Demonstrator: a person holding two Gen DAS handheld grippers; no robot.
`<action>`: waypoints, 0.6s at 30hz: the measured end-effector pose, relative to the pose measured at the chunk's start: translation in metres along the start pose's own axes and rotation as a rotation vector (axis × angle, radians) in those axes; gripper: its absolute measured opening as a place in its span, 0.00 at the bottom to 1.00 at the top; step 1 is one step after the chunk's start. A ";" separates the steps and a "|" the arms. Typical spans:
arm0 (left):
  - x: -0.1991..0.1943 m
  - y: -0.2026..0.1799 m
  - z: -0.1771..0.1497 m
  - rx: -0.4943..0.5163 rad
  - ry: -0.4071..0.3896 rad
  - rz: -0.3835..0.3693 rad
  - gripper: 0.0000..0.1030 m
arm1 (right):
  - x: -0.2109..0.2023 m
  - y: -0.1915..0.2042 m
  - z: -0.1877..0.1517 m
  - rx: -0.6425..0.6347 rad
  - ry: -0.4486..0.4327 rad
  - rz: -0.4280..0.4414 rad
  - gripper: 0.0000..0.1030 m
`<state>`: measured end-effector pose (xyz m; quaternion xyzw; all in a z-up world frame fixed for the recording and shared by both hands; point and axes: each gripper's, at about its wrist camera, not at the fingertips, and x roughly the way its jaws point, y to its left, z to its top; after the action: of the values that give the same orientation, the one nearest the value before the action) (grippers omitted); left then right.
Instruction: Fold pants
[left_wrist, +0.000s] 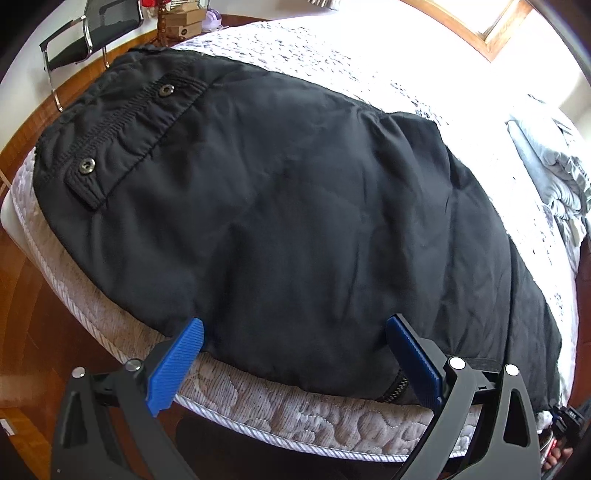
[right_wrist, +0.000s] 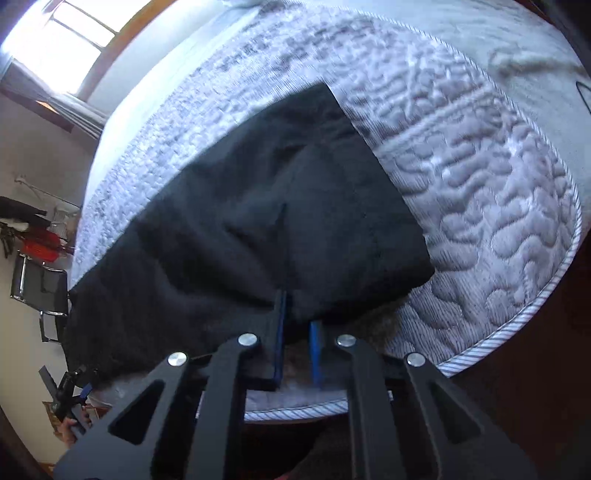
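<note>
The left gripper (left_wrist: 295, 354) is hanging with its 2 blue pads spread wide apart above the near edge of the black pants (left_wrist: 280, 206), gripping nothing. The right gripper (right_wrist: 297, 332) is pinching the near hem of the pants' leg end (right_wrist: 295, 229), its 2 blue pads drawn close together on a raised fold of cloth. The pants are lying flat on the quilted mattress (left_wrist: 295, 413), along its near edge, with their long axis running across the bed parallel to that edge. In the left wrist view the waistband (left_wrist: 125, 125), with 2 metal snaps (left_wrist: 166, 89), is pointing to the far left, towards a black chair (left_wrist: 92, 33), while the legs are stretching off to the right. A zipper (left_wrist: 395, 387) is showing at the near hem beside the right pad. Grey bedding (left_wrist: 546, 166) is lying well apart at the far right.
</note>
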<state>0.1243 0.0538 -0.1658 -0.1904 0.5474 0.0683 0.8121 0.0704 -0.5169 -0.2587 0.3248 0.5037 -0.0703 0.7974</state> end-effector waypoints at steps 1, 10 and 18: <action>0.002 -0.001 0.001 0.002 0.002 0.001 0.96 | 0.000 0.000 -0.001 -0.001 0.000 0.006 0.14; -0.019 0.021 -0.001 -0.130 0.016 -0.104 0.96 | -0.034 -0.004 -0.010 0.060 -0.015 0.193 0.50; -0.020 0.068 -0.011 -0.342 0.054 -0.180 0.96 | -0.018 0.006 -0.027 0.134 0.107 0.325 0.56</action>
<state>0.0850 0.1138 -0.1673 -0.3755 0.5303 0.0823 0.7556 0.0441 -0.4999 -0.2481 0.4577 0.4803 0.0434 0.7469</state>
